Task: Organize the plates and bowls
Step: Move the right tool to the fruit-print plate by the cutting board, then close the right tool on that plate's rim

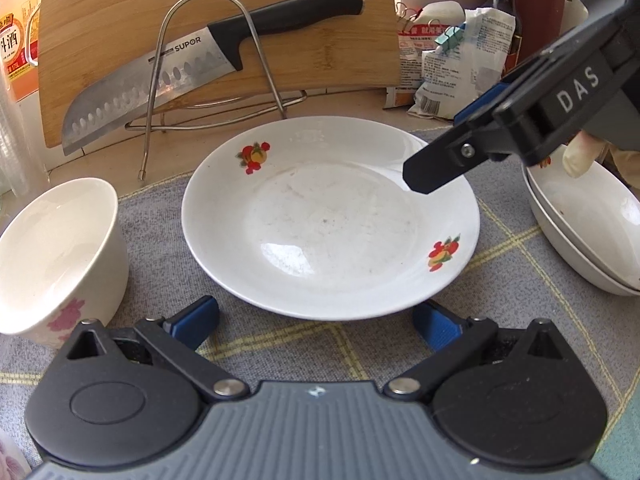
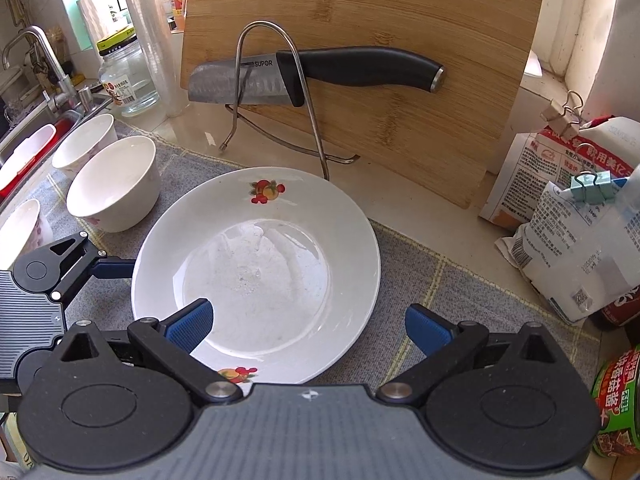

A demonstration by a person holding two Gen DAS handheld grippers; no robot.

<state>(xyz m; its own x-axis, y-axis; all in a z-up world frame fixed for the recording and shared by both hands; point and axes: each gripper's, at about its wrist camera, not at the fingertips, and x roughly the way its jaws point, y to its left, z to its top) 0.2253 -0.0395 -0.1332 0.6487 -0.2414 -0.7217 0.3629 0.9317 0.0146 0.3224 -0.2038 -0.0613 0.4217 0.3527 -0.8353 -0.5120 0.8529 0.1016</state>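
Left wrist view: left gripper point(image 1: 316, 322) released, jaws spread just short of the near rim of the fruit-print plate point(image 1: 330, 220) lying on the grey cloth point(image 1: 280, 344). Right gripper point(image 2: 308, 326) likewise open, straddling the opposite rim. Stacked dishes point(image 1: 580, 240) set aside at right; loose bowls point(image 2: 114, 184) not yet gathered. Behind: knife point(image 1: 160, 76), cutting board point(image 2: 400, 128), clipped bags point(image 2: 568, 240), none obstructing.

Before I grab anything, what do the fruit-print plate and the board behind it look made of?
Plate: likely glazed ceramic; glossy white with window glare and printed fruit decals, though melamine can't be excluded. Board: bamboo, matte finish, showing pale strips with darker node marks.
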